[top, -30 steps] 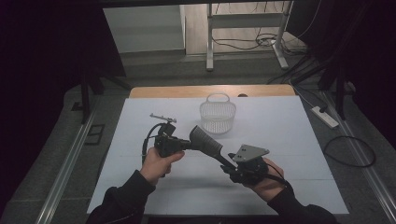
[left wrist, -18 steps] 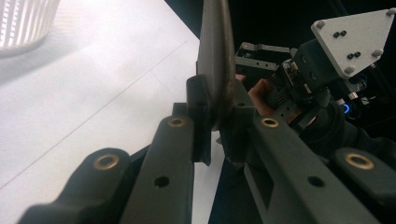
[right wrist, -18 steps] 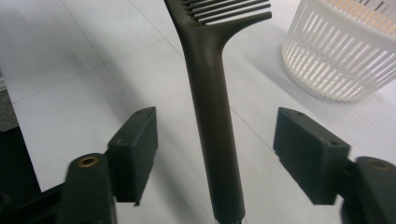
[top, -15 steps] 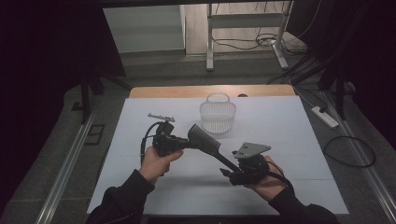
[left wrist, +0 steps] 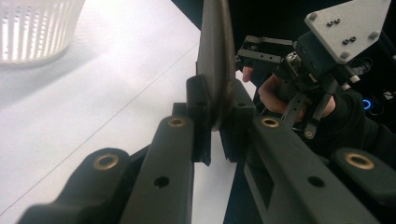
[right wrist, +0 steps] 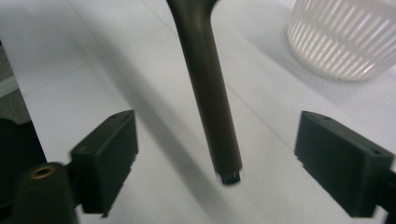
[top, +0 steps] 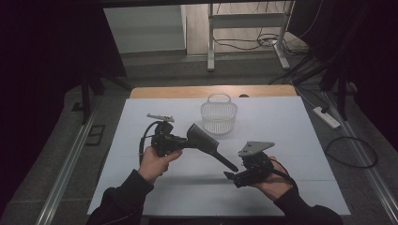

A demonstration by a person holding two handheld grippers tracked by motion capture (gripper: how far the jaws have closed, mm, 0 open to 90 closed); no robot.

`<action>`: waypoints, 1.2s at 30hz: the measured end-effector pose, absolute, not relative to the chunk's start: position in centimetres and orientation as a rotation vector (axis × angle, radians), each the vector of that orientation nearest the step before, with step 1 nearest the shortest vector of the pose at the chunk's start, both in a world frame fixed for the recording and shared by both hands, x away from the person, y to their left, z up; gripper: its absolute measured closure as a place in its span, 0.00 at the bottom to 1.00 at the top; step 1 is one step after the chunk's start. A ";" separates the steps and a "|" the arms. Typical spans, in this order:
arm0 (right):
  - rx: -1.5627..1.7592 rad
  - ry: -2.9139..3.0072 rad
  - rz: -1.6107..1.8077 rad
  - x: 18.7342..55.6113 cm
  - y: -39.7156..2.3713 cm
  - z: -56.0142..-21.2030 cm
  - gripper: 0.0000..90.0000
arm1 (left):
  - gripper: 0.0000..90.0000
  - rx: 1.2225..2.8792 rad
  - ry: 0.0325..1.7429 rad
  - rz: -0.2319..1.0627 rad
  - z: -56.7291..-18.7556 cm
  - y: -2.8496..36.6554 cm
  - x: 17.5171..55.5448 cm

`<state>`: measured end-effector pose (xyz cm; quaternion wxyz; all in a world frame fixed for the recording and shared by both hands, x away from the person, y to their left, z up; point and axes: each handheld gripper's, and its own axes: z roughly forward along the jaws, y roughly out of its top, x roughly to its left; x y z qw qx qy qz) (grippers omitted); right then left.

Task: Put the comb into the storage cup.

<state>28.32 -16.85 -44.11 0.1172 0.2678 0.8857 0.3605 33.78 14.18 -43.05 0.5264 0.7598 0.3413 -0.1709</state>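
A dark brush-like tool [top: 206,141] with a wide flat head and a long round handle hangs above the white table. My left gripper [top: 184,142] is shut on its wide head, and the left gripper view shows the head [left wrist: 215,56] clamped between the pads. The handle slopes down to the right. My right gripper [top: 230,176] is open at the handle's free end. In the right gripper view the handle [right wrist: 208,93] ends between the widely spread pads [right wrist: 107,149] without touching either.
A white slatted basket [top: 218,117] stands at the back middle of the table [top: 291,131], close behind the tool, and is also in the right gripper view [right wrist: 341,37]. Cables and a power strip [top: 328,118] lie on the floor to the right.
The right gripper has drawn back a little from the handle's end, toward the lower right. The left gripper and the tool have barely moved.
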 end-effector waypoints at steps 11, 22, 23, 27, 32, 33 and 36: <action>0.772 2.614 1.031 28.2 -17.6 -44.4 0.07 | 0.92 1.815 0.836 -0.371 -42.8 14.9 33.9; 0.791 2.610 1.014 28.1 -18.7 -44.8 0.02 | 0.92 1.796 0.851 -0.341 -42.4 15.8 34.0; 0.788 2.608 1.012 28.1 -18.7 -44.9 0.01 | 0.92 1.794 0.852 -0.341 -42.4 15.8 34.0; 0.784 2.607 0.994 28.0 -19.1 -45.0 0.01 | 0.92 1.788 0.856 -0.331 -42.2 16.1 34.2; 0.796 2.598 0.992 27.9 -19.6 -45.1 0.00 | 0.92 1.781 0.864 -0.323 -42.1 16.4 34.3; 0.798 2.596 0.989 27.9 -19.7 -45.1 0.00 | 0.92 1.781 0.863 -0.320 -42.1 16.4 34.3; 0.813 2.598 1.001 27.9 -20.1 -45.2 0.00 | 0.92 1.781 0.865 -0.313 -41.9 16.6 34.4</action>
